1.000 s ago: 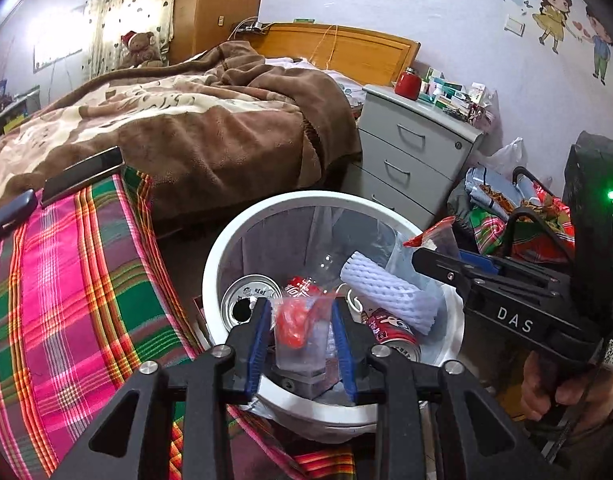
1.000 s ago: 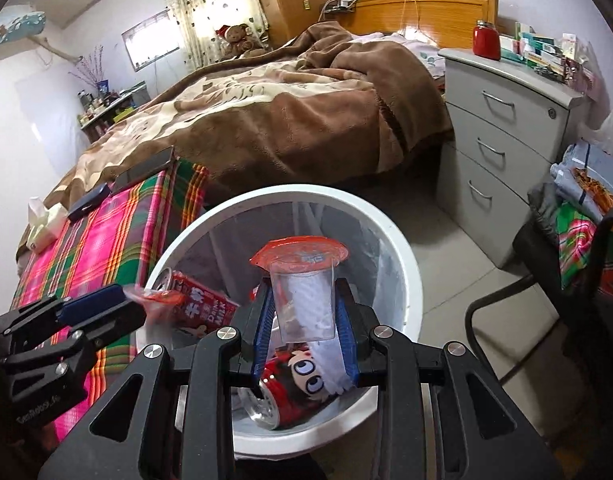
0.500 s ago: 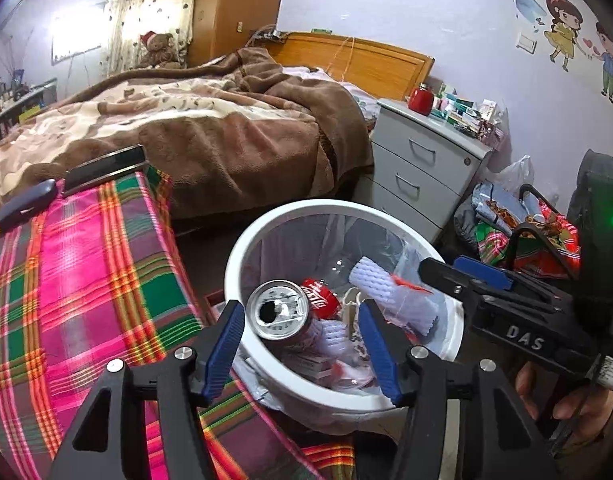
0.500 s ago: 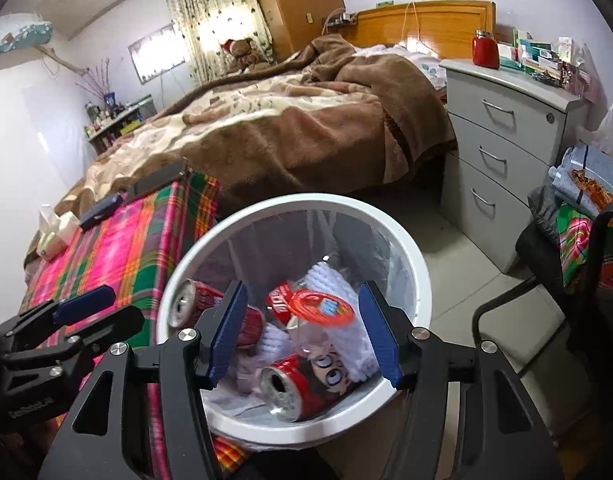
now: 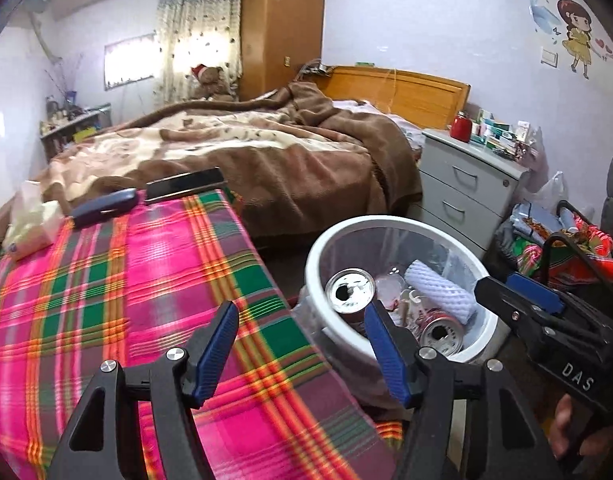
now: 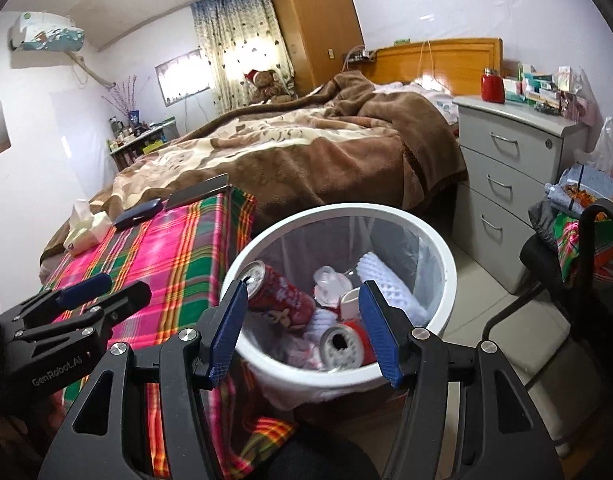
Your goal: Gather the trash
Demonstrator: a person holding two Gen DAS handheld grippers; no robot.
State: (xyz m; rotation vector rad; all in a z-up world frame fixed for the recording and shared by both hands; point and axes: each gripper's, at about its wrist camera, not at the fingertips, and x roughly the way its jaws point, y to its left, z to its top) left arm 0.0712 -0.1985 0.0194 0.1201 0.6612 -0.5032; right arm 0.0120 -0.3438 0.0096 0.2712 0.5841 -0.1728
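the bed (image 5: 246,152) fills the back of the room, and the plaid surface (image 5: 106,280) runs up to it on my left. the white bin (image 6: 442,280) stands on the floor just beside the surface's edge, lined with a clear bag.

the trash sits inside the bin: a red can (image 6: 282,296) leaning on the near-left wall, a second can (image 6: 342,342) lying mouth-up, white foam netting (image 6: 390,284) and a crumpled clear cup (image 6: 328,280).

my left tool (image 5: 300,338) has just been opening — its jaws stand apart with nothing between them, one finger over the plaid, the other over the bin rim. my right tool (image 6: 302,320) has also just opened wide and holds nothing; it hangs above the bin's near rim.

i judge both drops done, so the step now is to go for the next piece. to do it well i'd lift clear of the rim, keep the jaws wide, and swing over the surface without snagging the bag.

on the surface i see only a tissue pack (image 5: 30,224), a dark case (image 5: 104,206) and a flat black slab (image 5: 182,184) — none plainly trash, so the task may be nearly through.

the left view shows a wall sticker (image 5: 578,36) and the hand under the right tool; the right view alone shows the air conditioner (image 6: 46,32) and the black chair (image 6: 546,304).
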